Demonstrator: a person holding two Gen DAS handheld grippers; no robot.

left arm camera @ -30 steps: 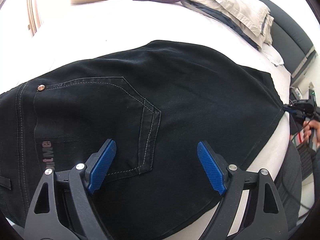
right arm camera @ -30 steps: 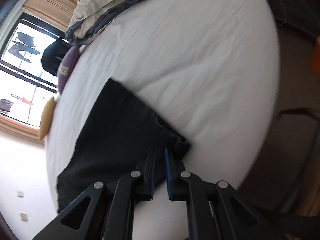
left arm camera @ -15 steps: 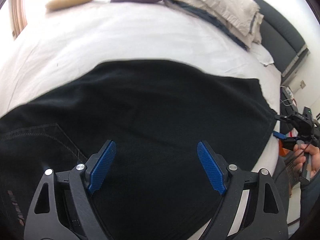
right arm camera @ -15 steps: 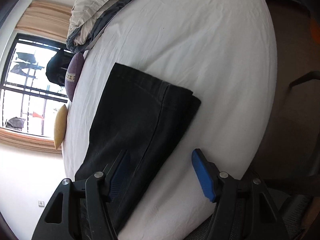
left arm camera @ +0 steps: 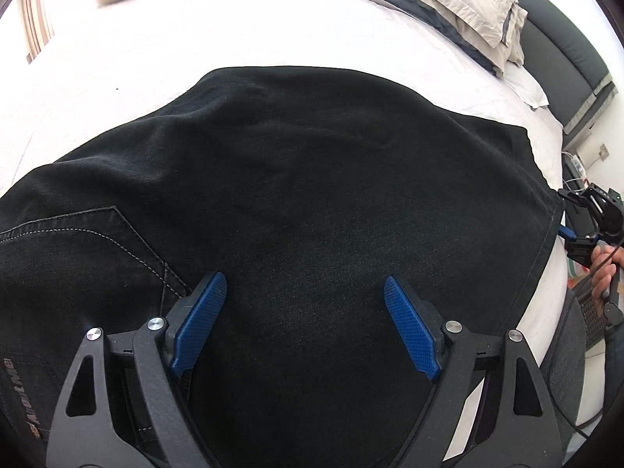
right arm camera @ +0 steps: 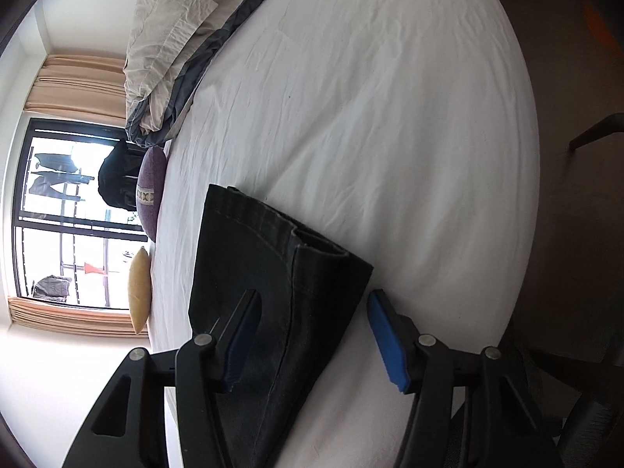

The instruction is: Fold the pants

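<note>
Black pants [left arm camera: 312,202] lie flat on the white bed [right arm camera: 390,117], left gripper [left arm camera: 304,323] spread wide above them gripping nothing, right gripper [right arm camera: 312,335] closing, hem corner between its pads, untouched.

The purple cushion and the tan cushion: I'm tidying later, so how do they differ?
The purple cushion is dark with a patterned band; the tan cushion is plain and pale. The purple cushion lies nearer the rumpled duvet. Both lie on the bed's far edge, by the window.

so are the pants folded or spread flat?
Folded lengthwise: the pants lie on the bed with both leg hems stacked at one end.
</note>
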